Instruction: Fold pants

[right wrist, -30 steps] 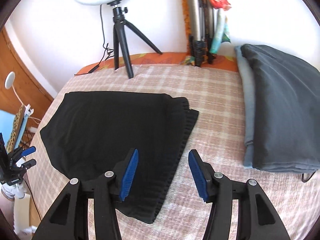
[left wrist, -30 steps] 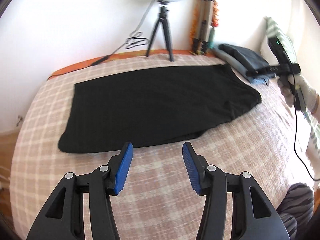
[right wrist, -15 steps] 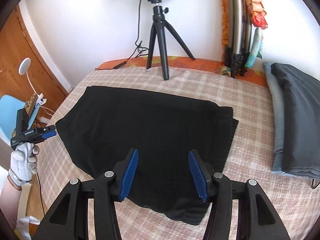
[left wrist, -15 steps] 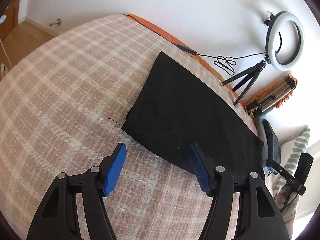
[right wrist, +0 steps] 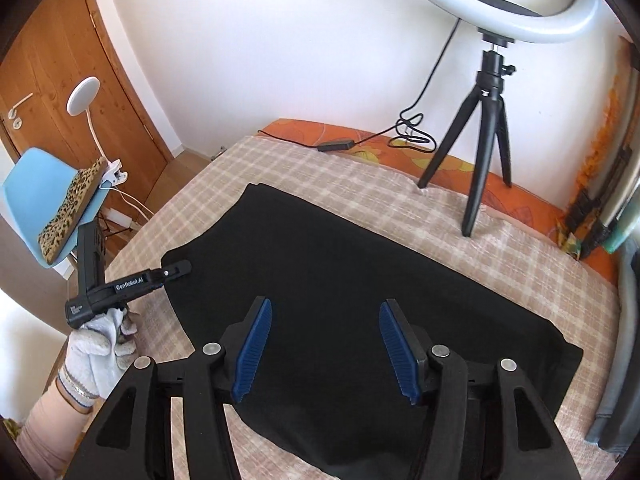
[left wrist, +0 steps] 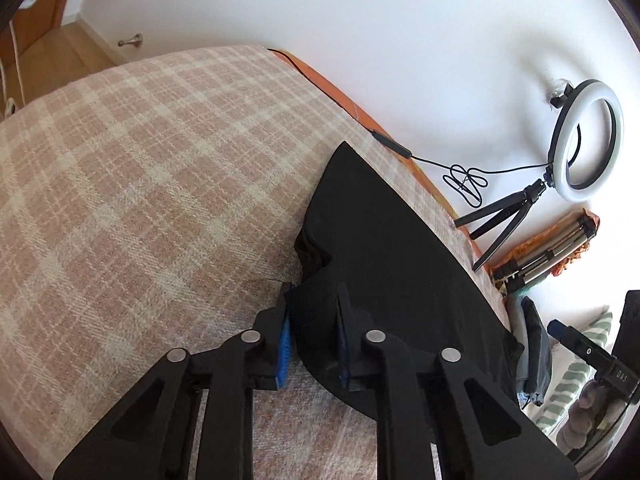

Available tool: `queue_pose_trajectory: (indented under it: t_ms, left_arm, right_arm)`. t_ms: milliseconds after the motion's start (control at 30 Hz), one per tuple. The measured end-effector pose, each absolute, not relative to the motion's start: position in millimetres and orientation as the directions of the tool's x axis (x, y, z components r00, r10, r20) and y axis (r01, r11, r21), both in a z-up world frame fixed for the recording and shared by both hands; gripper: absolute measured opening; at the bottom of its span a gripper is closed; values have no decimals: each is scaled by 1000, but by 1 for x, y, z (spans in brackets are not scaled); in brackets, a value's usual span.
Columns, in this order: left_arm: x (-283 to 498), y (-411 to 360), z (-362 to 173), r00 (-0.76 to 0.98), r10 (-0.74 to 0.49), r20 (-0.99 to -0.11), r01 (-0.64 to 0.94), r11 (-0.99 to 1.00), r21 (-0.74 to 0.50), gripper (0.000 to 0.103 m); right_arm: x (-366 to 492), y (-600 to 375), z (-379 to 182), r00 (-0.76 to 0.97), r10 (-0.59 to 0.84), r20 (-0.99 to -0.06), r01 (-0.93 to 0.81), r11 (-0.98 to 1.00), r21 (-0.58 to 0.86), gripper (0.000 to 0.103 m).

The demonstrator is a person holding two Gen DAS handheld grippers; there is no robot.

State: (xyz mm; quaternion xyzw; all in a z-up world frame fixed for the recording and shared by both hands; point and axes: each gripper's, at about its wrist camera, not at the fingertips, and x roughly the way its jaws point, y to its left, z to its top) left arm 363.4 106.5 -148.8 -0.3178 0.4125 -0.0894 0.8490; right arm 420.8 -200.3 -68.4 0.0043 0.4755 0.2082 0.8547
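Black pants (right wrist: 360, 280) lie folded flat across the plaid bedspread (right wrist: 224, 176). In the left wrist view my left gripper (left wrist: 314, 292) is shut on the near corner of the pants (left wrist: 400, 248), bunching the cloth between its blue pads. It also shows in the right wrist view (right wrist: 176, 269) at the pants' left edge, held by a gloved hand. My right gripper (right wrist: 326, 308) is open and empty, hovering over the near middle of the pants.
A ring light on a black tripod (right wrist: 486, 128) stands on the bed behind the pants, its cable (right wrist: 412, 134) trailing left. Folded grey clothes (right wrist: 624, 340) lie at the right edge. A blue chair (right wrist: 44, 200) and a wooden door (right wrist: 60, 80) are at the left.
My left gripper moved onto the pants' corner and shut on it. My right gripper moved left along the pants toward their middle and stayed open.
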Motion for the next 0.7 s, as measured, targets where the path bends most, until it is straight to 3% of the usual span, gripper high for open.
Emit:
queue_pose_trajectory:
  t_ms: [367,700]
  left_arm:
    - [348,78,-125,723,-411,-555,84,850,-520,6]
    - [355,79,-128,720,-414,-556,91,851,-517,6]
  right_arm:
    - [523,-51,-94,290,395,-872,-411,874,259,66]
    - [562,35,-164,165,190,-968,-467,879,93,62]
